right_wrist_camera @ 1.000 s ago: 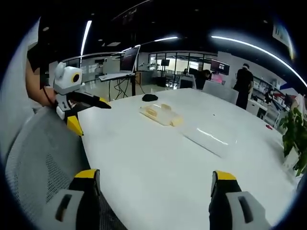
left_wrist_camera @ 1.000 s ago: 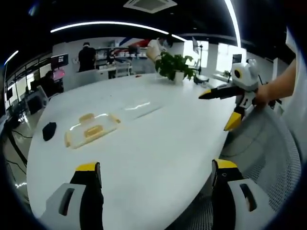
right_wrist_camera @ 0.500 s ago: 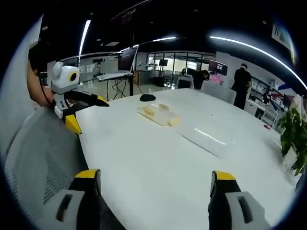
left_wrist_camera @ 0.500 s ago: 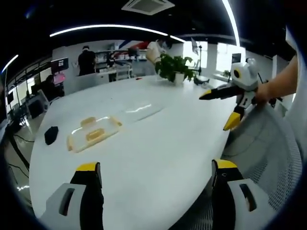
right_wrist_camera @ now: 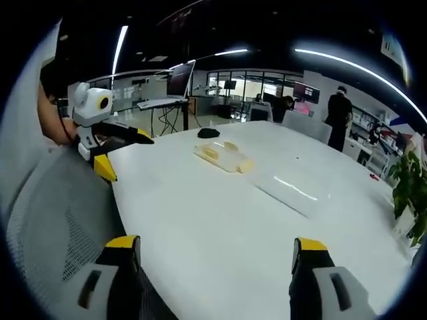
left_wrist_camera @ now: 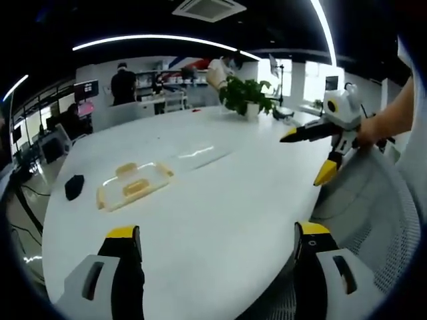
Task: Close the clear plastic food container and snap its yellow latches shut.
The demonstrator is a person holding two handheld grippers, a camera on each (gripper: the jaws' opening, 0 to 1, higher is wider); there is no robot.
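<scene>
Large white oval desk [left_wrist_camera: 220,193], office setting. Item one: clear lid with yellow latches [left_wrist_camera: 135,185], lying flat on the desk toward its far left portion in the left gripper view, well apart from both tools; the same lid appears in the right gripper view at [right_wrist_camera: 223,157]. Item two: clear container base [left_wrist_camera: 200,155], a shallow transparent tub just beyond the lid, seen mainly by its glare, so its exact outline is uncertain; also at [right_wrist_camera: 293,193]. Item three: small dark object [left_wrist_camera: 73,187] near the desk edge, beside the lid. Item four: potted plant [left_wrist_camera: 244,95] at the far end. Left gripper [left_wrist_camera: 217,250]: fingers spread wide, nothing between them, hovering over the near desk edge. Right gripper [right_wrist_camera: 210,260]: fingers likewise wide and empty; it also shows at [left_wrist_camera: 320,137]. Mesh chair back [right_wrist_camera: 53,220] below the tools. Handling estimate: thin rigid plastic, light, probably slick on the smooth desk and liable to slide when pushed; best taken by the lid's rim, with the base steadied while each latch is pressed down.
</scene>
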